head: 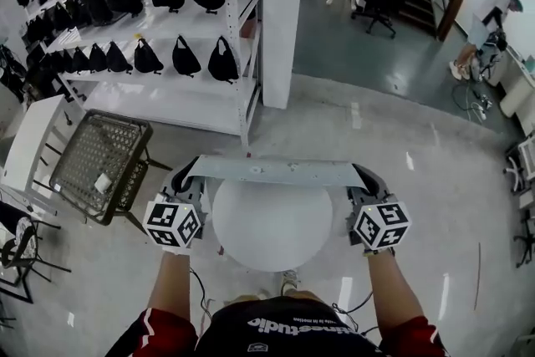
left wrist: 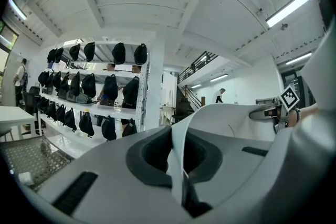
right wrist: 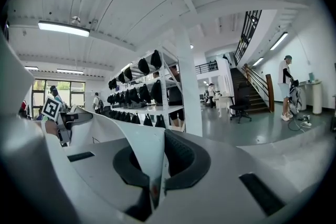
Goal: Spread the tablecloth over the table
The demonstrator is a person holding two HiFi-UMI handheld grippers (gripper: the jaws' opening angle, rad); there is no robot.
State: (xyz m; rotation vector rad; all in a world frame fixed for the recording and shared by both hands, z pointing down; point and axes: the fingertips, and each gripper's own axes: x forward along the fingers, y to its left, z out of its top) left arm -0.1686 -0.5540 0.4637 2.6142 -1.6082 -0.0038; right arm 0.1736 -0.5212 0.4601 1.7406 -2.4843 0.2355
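A pale grey tablecloth [head: 276, 171] hangs stretched as a flat band between my two grippers, over the far edge of a round white table [head: 272, 226]. My left gripper [head: 189, 176] is shut on the cloth's left end, and the left gripper view shows the tablecloth [left wrist: 226, 118] pinched between the dark pads. My right gripper [head: 364, 178] is shut on the right end, where the tablecloth [right wrist: 121, 131] runs leftward out of the jaws. Both grippers point roughly level and away from me. Most of the tabletop is bare and white.
A metal shelf rack [head: 167, 21] with several black bags stands beyond the table, beside a white pillar [head: 282, 12]. At the left are a mesh folding chair [head: 100, 159] and a white table [head: 29, 142]. An office chair [head: 376, 8] and a person [head: 489, 21] are far right.
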